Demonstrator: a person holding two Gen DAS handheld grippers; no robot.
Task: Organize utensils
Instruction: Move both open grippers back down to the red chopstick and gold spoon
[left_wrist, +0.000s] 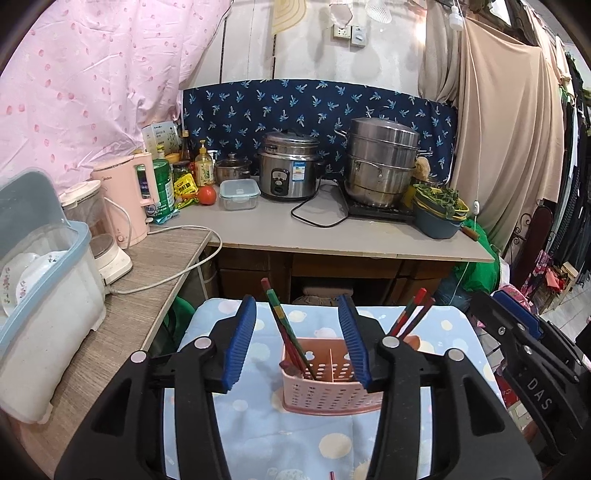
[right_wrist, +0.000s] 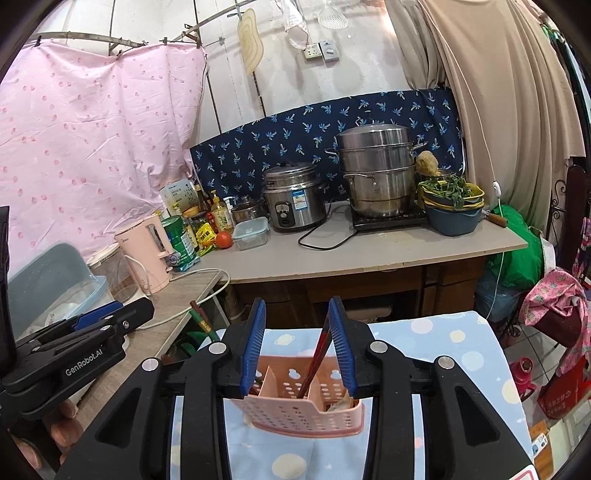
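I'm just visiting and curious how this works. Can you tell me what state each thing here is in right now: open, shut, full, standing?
Left gripper: open, holding nothing.
Right gripper: open, chopsticks between its fingers, not pinched.
Pink perforated plastic utensil basket: upright, chopsticks in two compartments.
Red-and-green chopsticks: standing tilted in the basket.
Clear plastic food box: lid on.
Steel rice cooker: lid shut.
Steel stacked steamer pot: lid on.
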